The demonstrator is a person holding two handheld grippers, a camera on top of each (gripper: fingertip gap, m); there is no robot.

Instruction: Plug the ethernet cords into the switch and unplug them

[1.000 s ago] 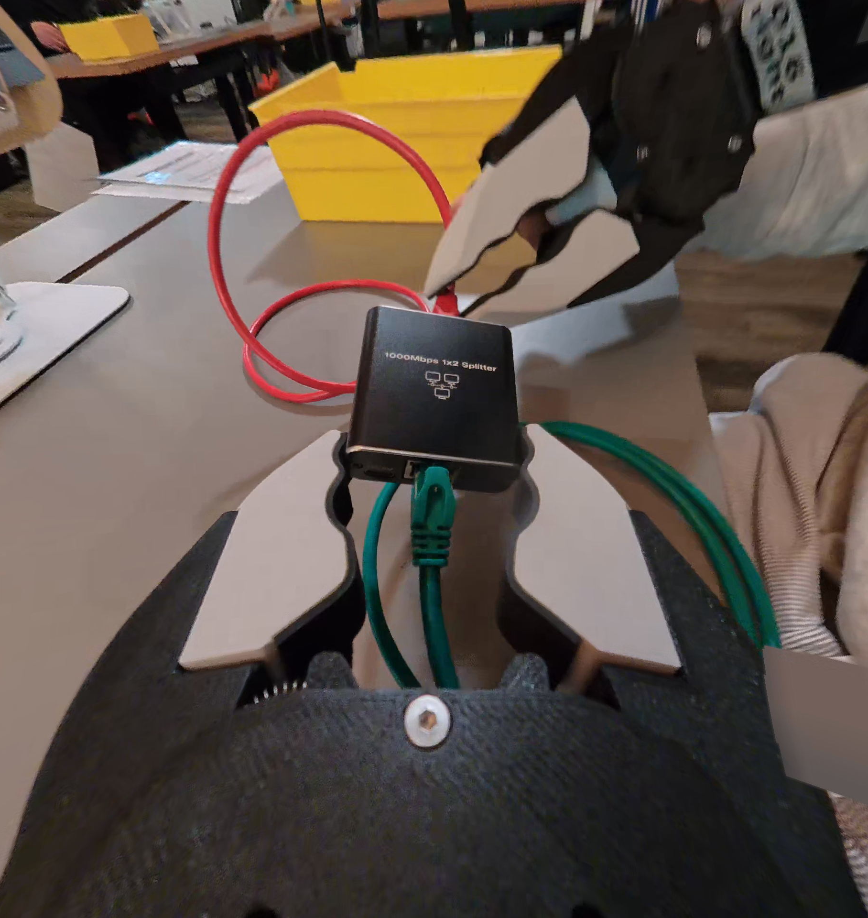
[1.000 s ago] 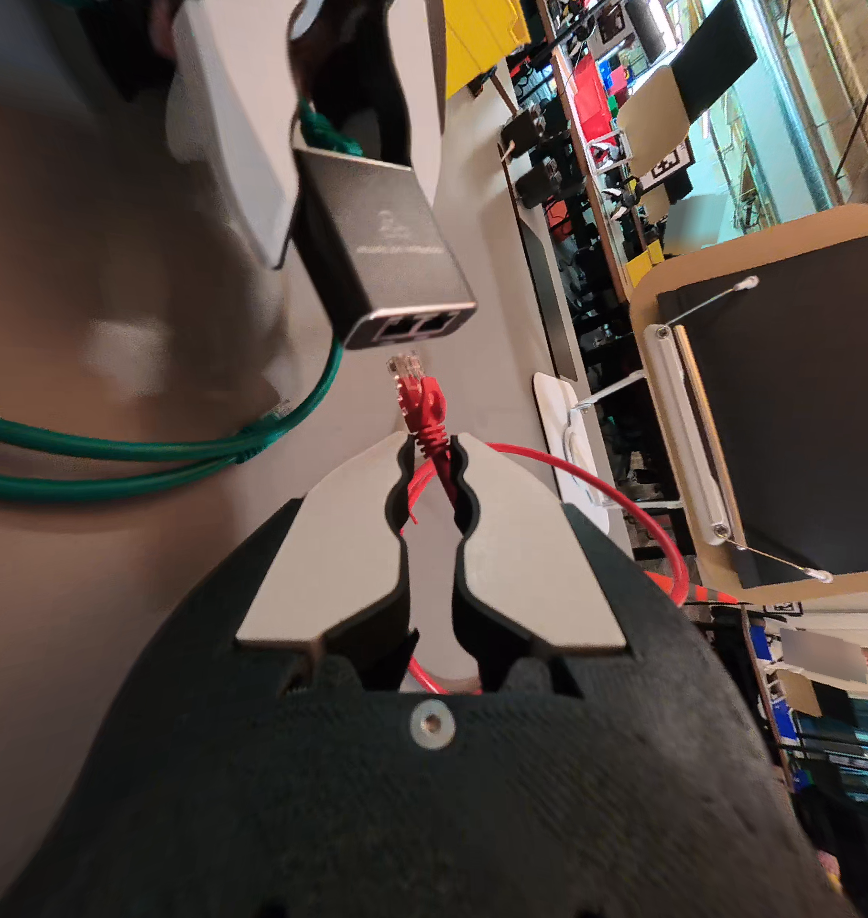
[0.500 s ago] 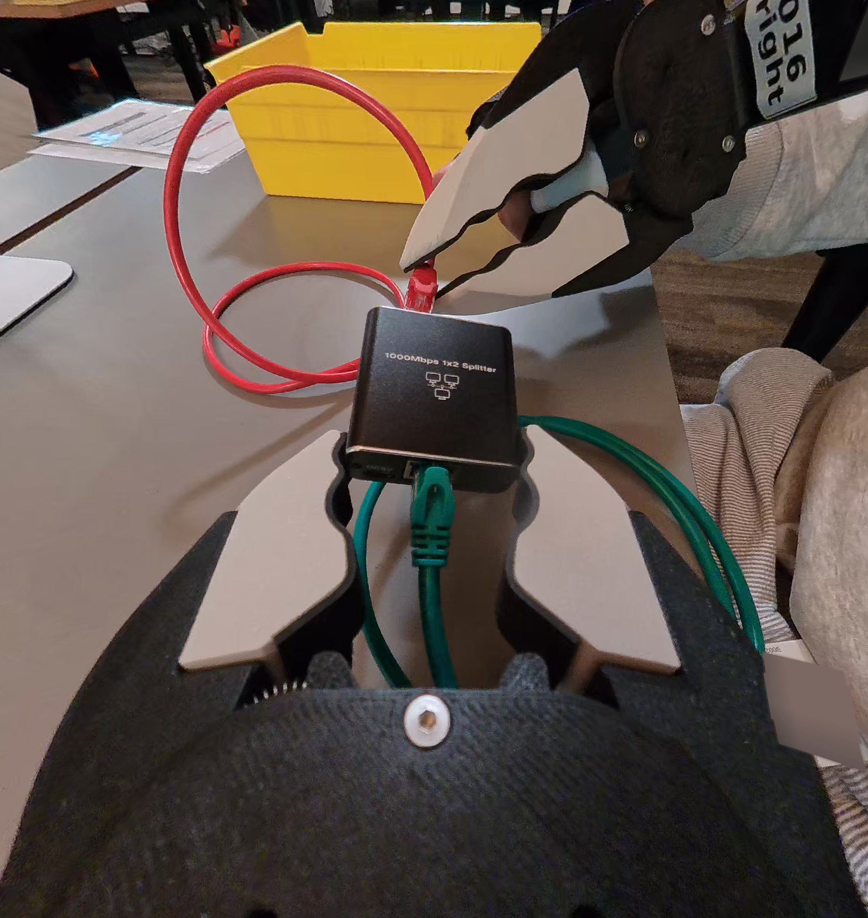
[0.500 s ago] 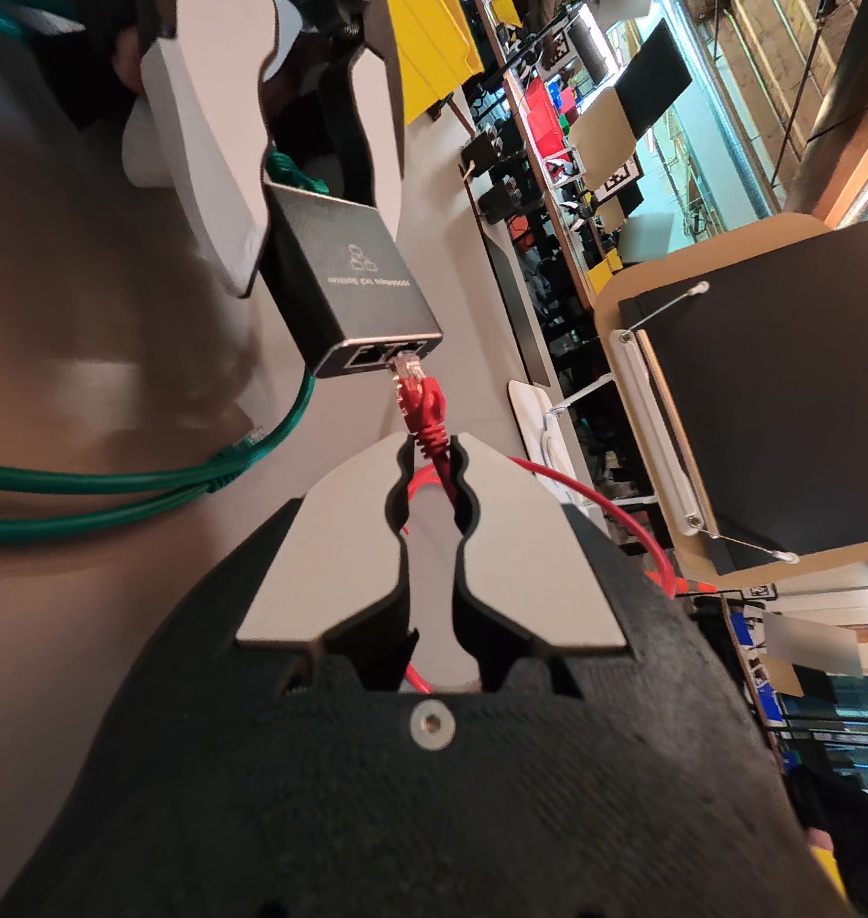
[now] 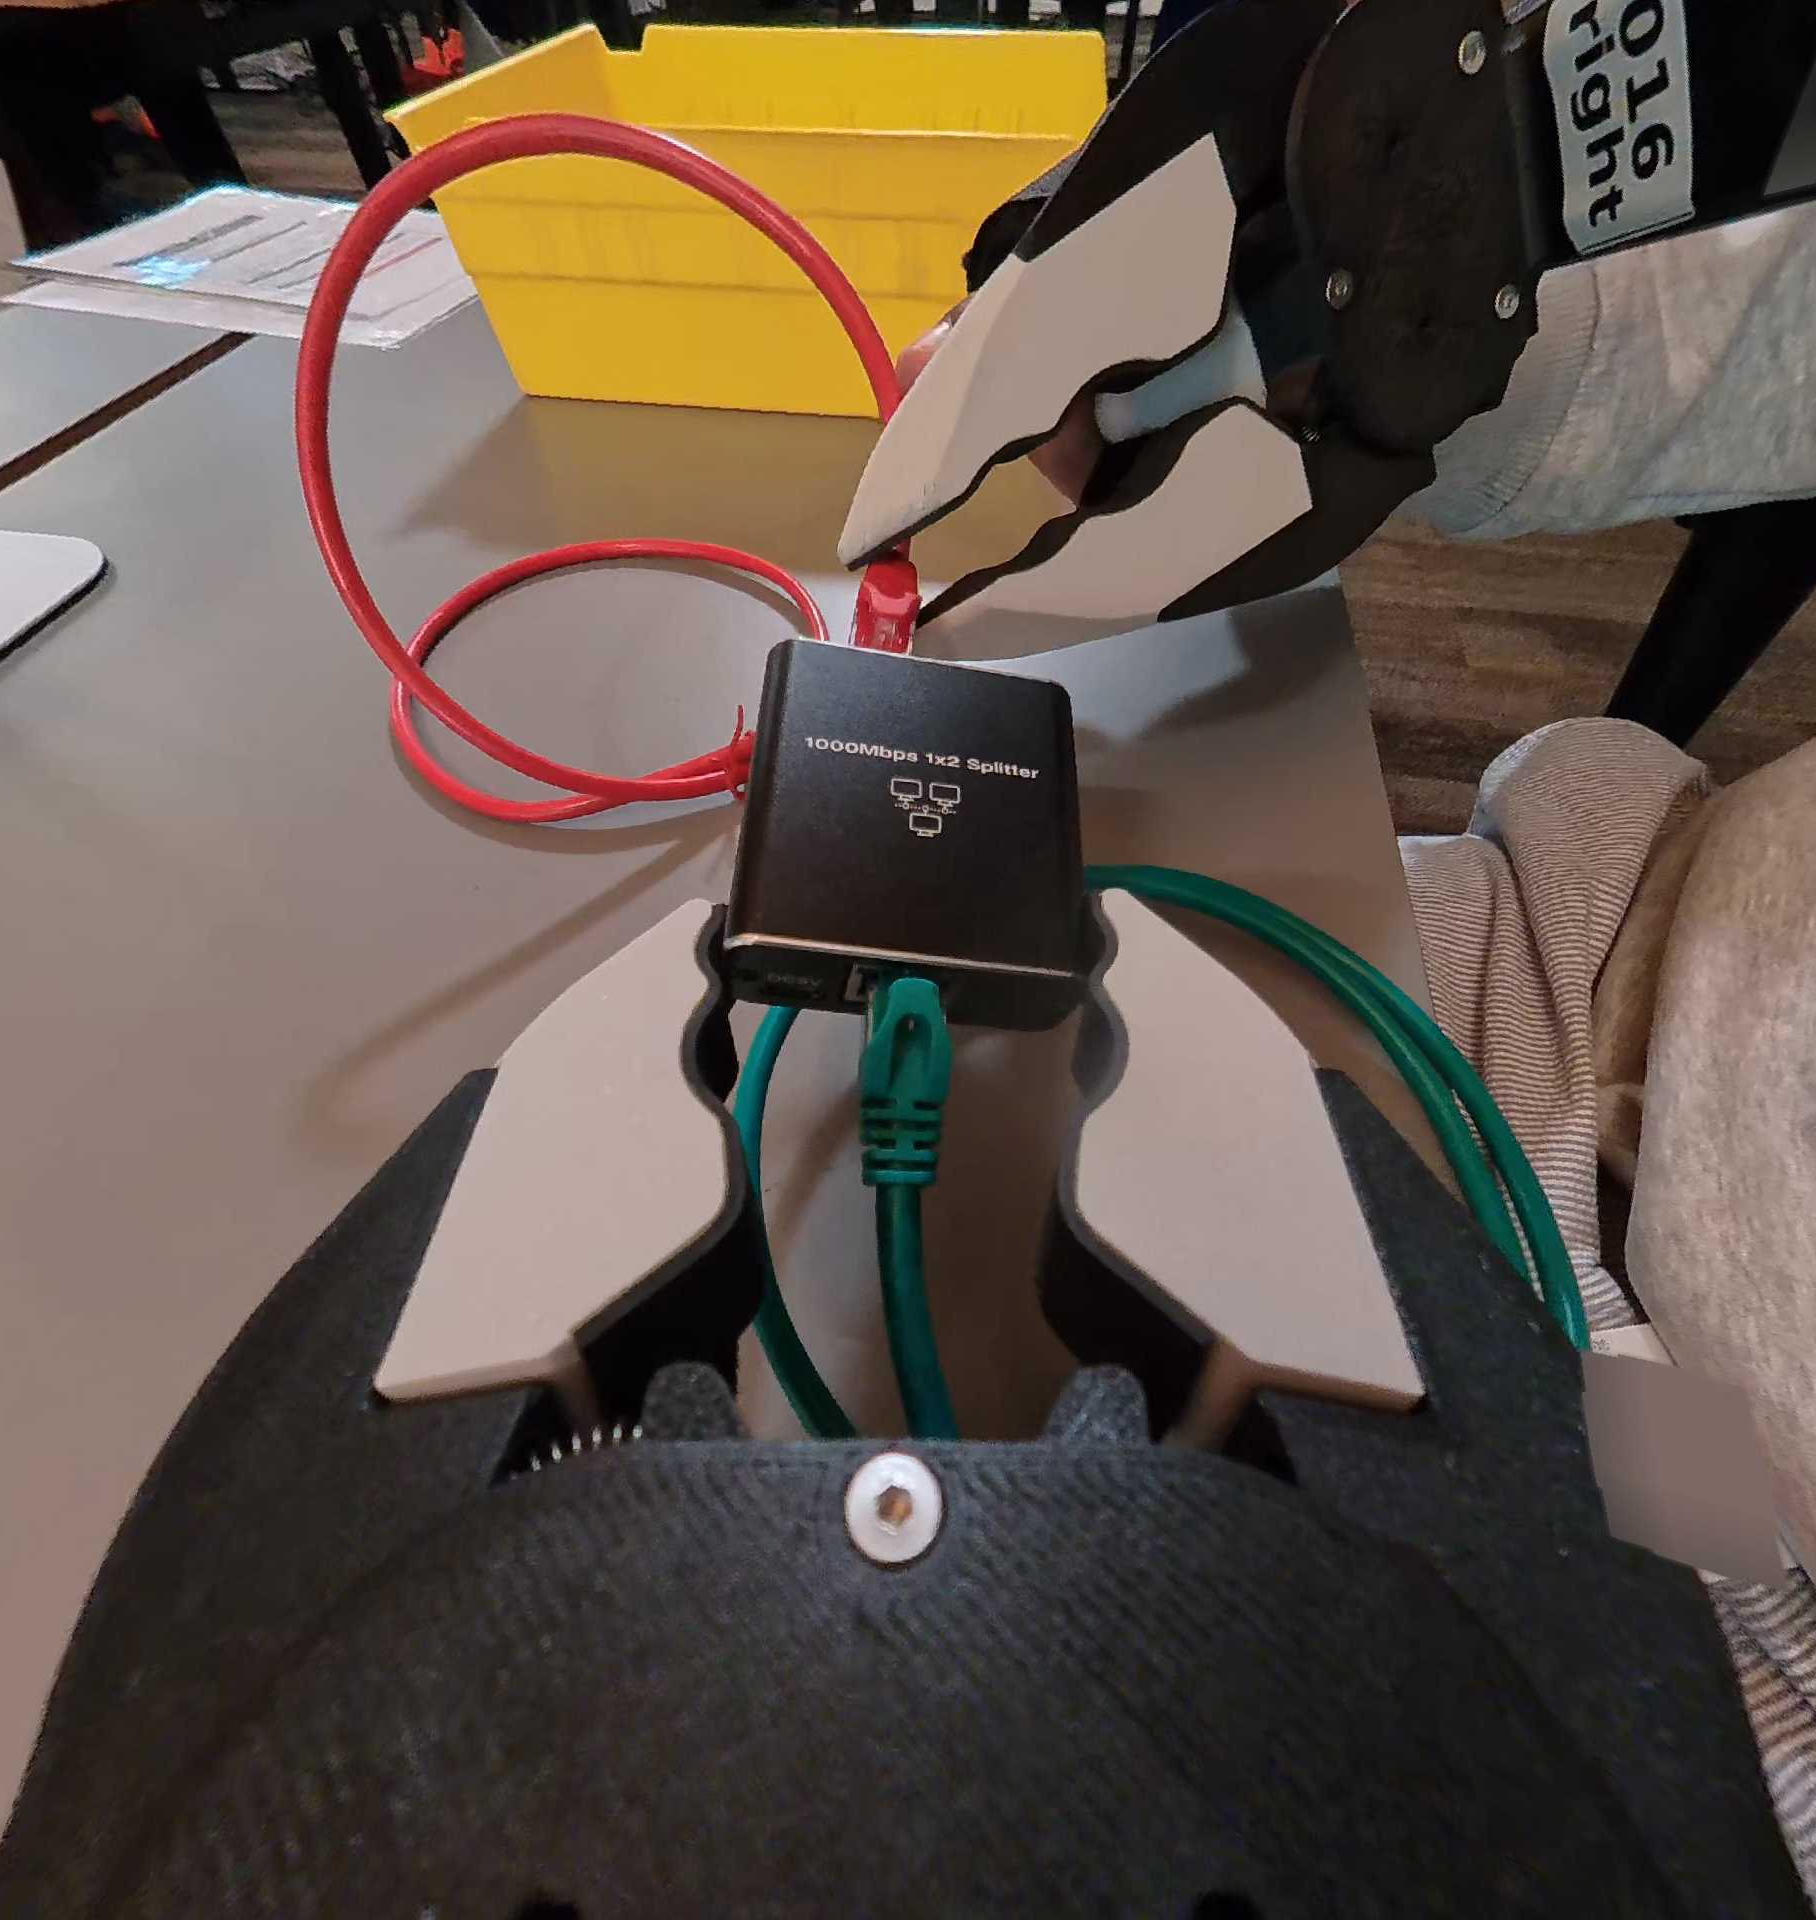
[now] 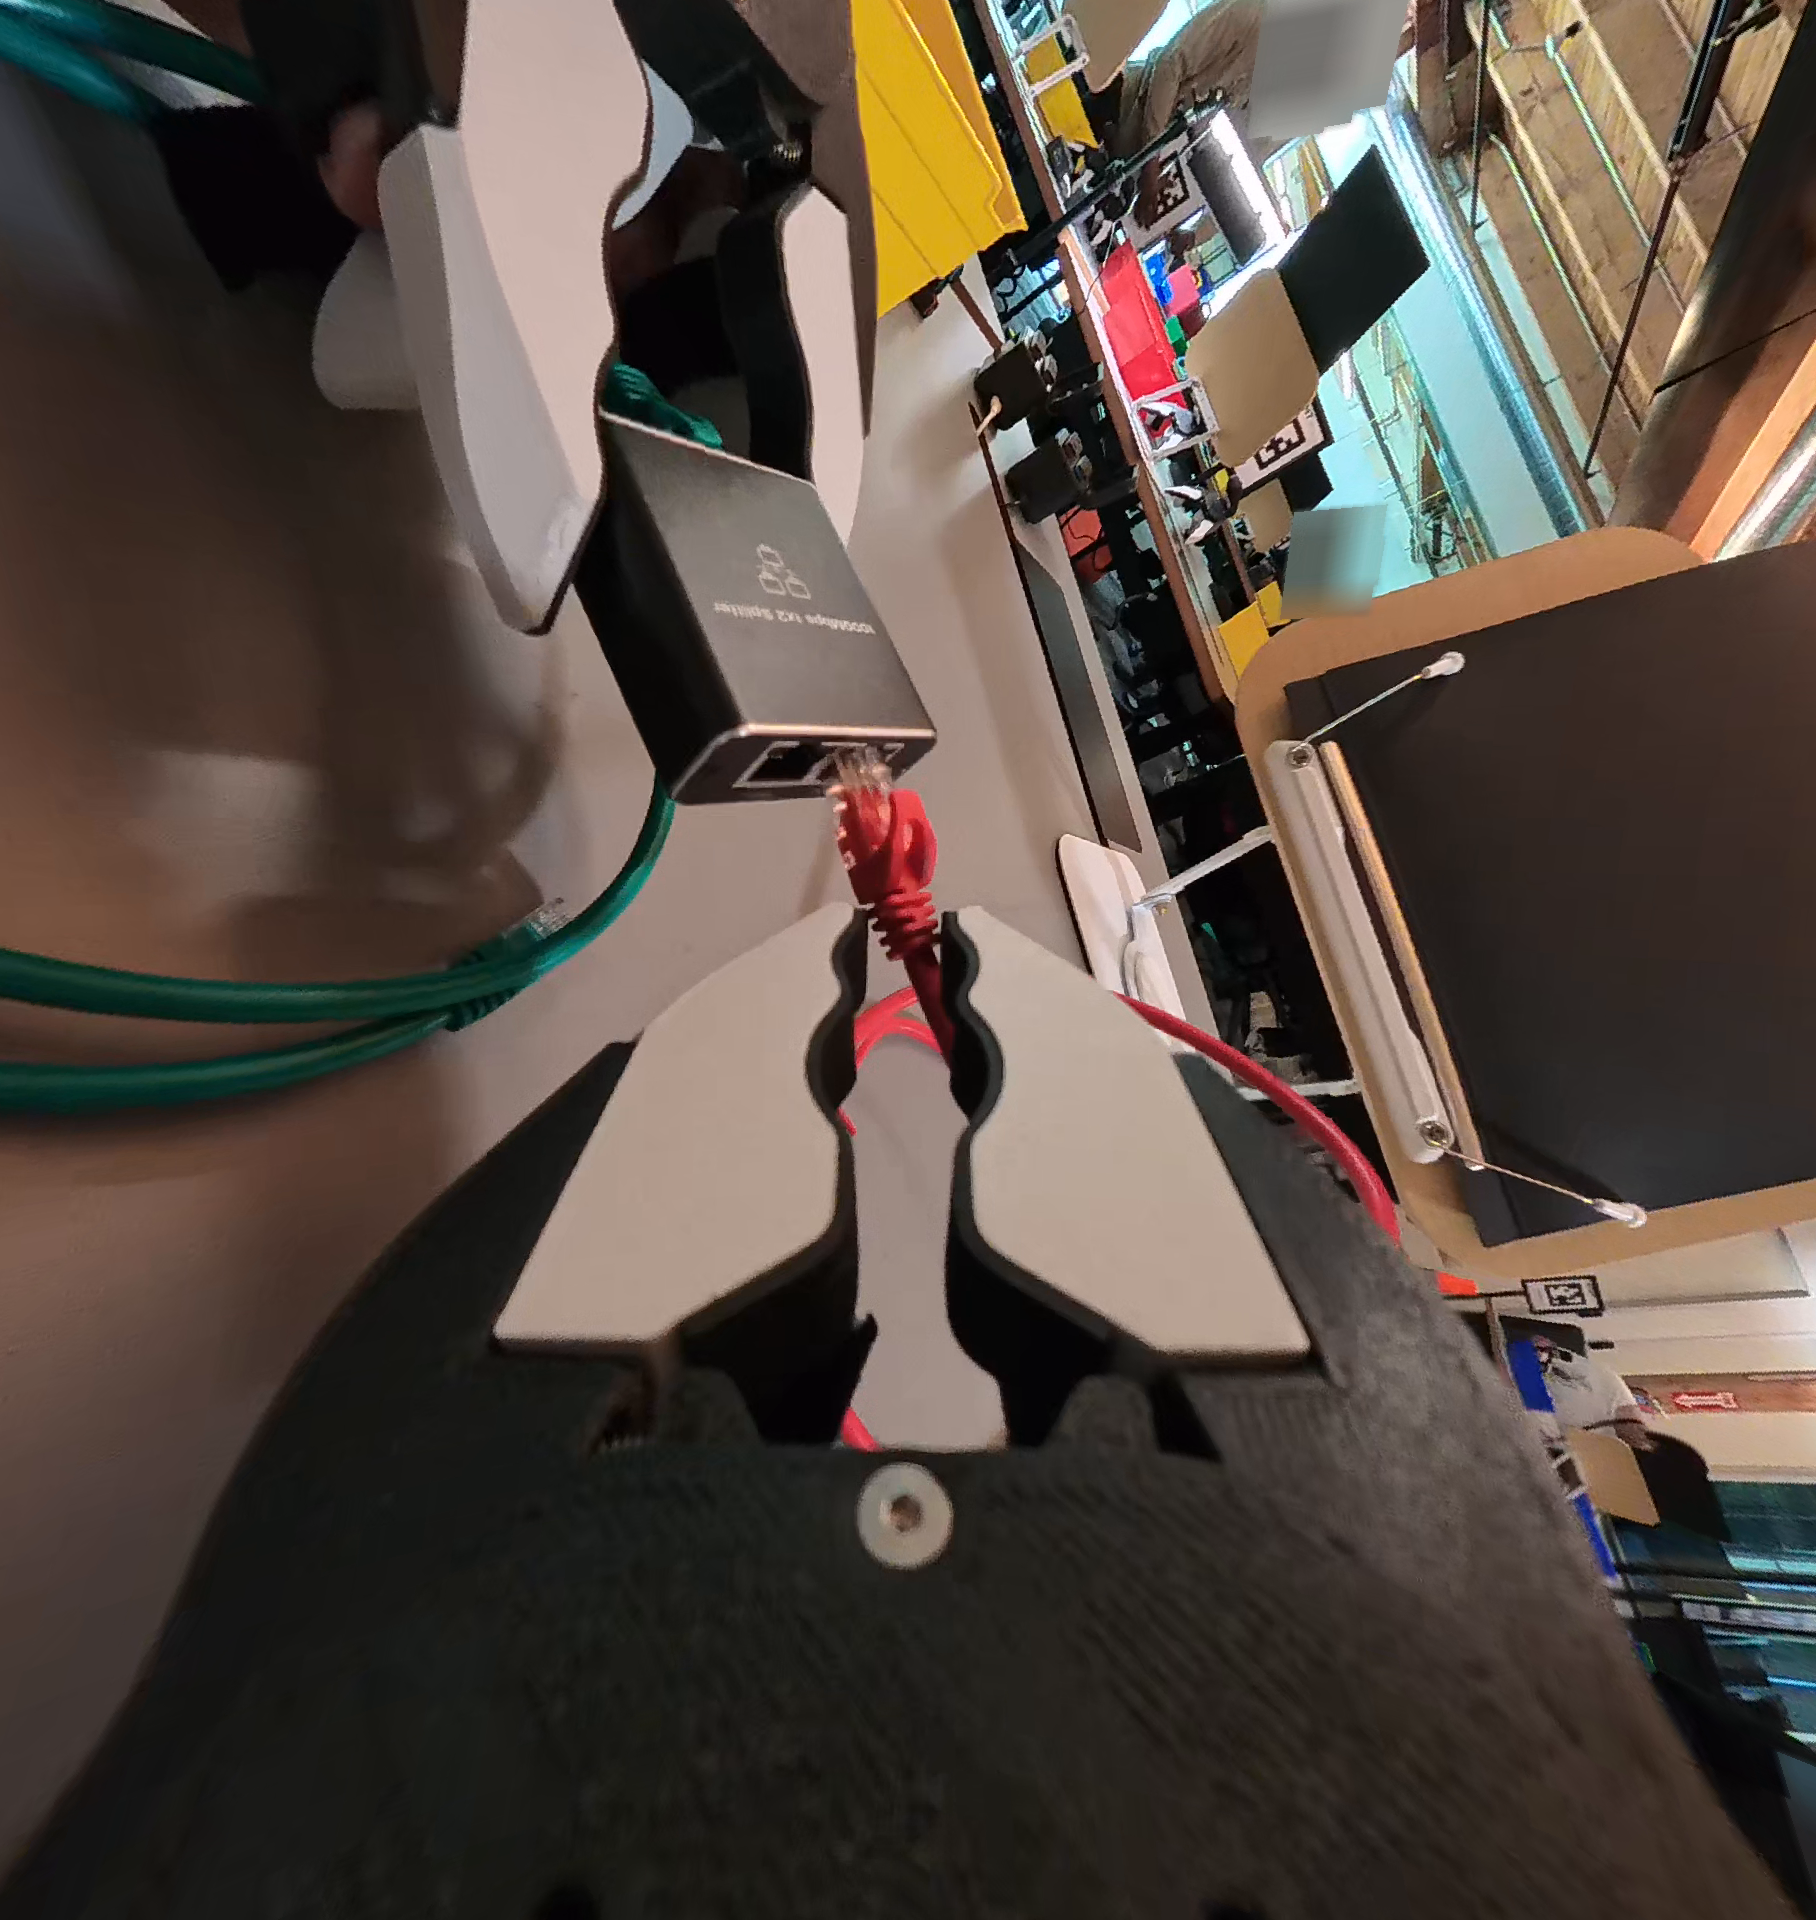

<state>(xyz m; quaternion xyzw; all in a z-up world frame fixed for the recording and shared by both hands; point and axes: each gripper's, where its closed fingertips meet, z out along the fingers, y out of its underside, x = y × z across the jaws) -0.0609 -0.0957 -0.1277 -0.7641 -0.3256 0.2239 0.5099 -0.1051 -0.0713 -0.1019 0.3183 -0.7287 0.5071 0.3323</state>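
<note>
A small black switch box (image 5: 909,821) is held above the grey table (image 5: 208,935). My left gripper (image 5: 904,935) is shut on its near end. A green ethernet cord (image 5: 899,1081) is plugged into that near end. My right gripper (image 6: 899,925) is shut on the red ethernet cord (image 6: 888,862) just behind its plug. The clear tip of the red plug sits at the mouth of the right-hand port on the box's far face (image 6: 810,764). The left-hand port there is empty. In the left wrist view the right gripper (image 5: 888,571) comes in from the upper right with the red plug (image 5: 883,613).
A yellow bin (image 5: 738,229) stands at the back of the table, papers (image 5: 239,260) to its left. The red cord loops on the table (image 5: 468,623). The green cord's loose end (image 6: 530,925) lies beside the box. A person's grey sleeve (image 5: 1662,935) is at right.
My right gripper has brought the red plug closer: a second ago it hung below the ports, now its tip is at the right port's mouth. The left gripper keeps hold of the box.
</note>
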